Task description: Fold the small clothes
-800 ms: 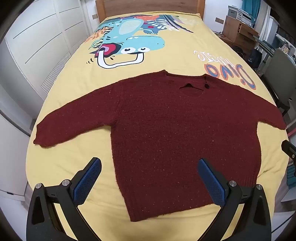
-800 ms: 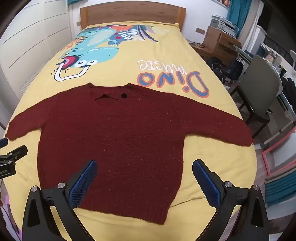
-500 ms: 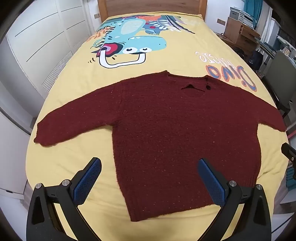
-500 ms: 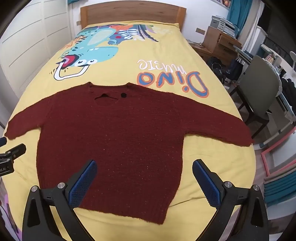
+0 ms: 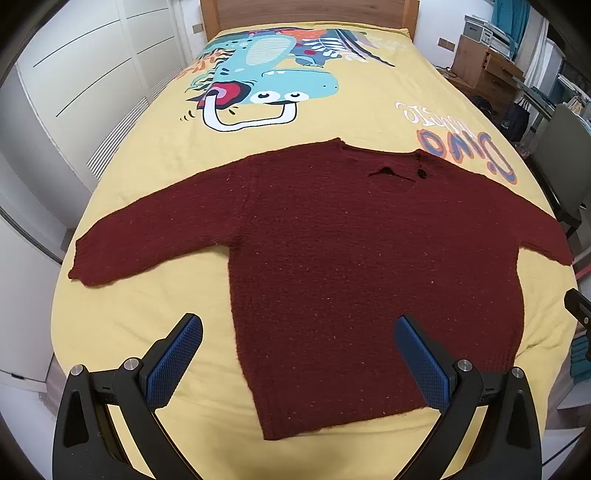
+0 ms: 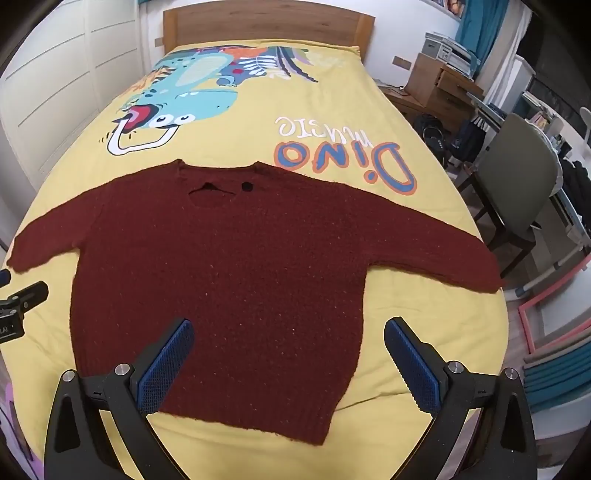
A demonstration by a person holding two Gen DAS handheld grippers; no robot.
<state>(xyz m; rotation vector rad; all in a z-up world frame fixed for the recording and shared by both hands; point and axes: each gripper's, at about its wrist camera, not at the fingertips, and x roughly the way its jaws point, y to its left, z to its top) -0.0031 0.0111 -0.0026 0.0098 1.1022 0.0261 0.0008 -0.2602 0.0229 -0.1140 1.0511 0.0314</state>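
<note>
Home bedroom, prob. a kid's. Bed [image 6: 424,236] w/ wooden headboard [image 6: 266,24] fills the view; yellow bedspread has a cartoon dinosaur print [image 6: 184,103] and "Dino music" lettering [image 6: 343,155]. White wardrobe doors [image 5: 85,85] on one side; wooden desk [image 6: 439,88] w/ printer [image 6: 447,46] and grey chair [image 6: 521,181] on the other.

"Dino", perhaps "music", on bedspread [image 6: 332,110]

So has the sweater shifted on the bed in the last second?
No. The sweater lies flat where it was, its collar just as close to the Dino lettering on the bedspread.
</note>
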